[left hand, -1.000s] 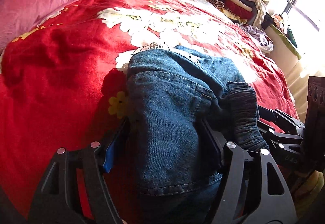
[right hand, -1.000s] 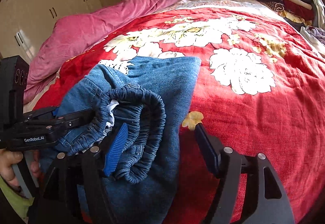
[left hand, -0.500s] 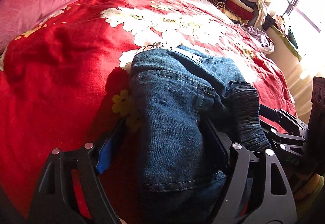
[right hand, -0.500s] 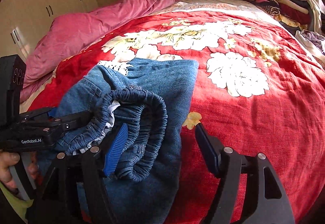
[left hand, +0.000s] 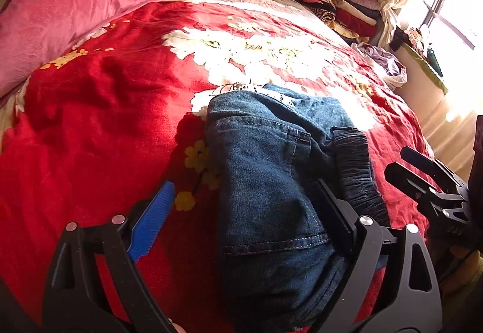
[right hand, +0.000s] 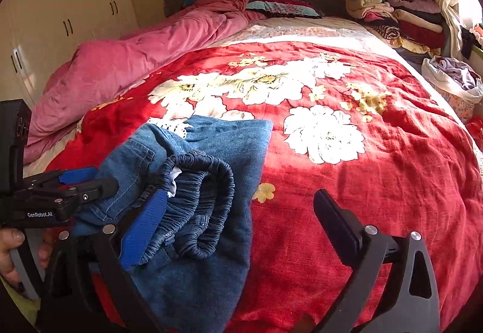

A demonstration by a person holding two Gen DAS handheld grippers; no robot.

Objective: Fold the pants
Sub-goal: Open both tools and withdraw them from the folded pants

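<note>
A: Bedroom, left wrist view: the red floral bedspread [left hand: 105, 122] carries the folded jeans [left hand: 265, 182] near the front edge. The left gripper [left hand: 241, 212] tilts down over them, fingers [left hand: 151, 221] opening wide and clear of the denim.

B: Right wrist view: the right gripper [right hand: 241, 221] is opening too, holding nothing; the elastic waistband [right hand: 199, 197] lies loose. It looks like a release after a fold; next, probably tidy that waistband.

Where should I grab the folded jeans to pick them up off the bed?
Probably the thick elastic waistband bunched on top of the jeans. It stands up in a loop, so a gripper could pinch it from above, from the near edge of the red blanket.
</note>
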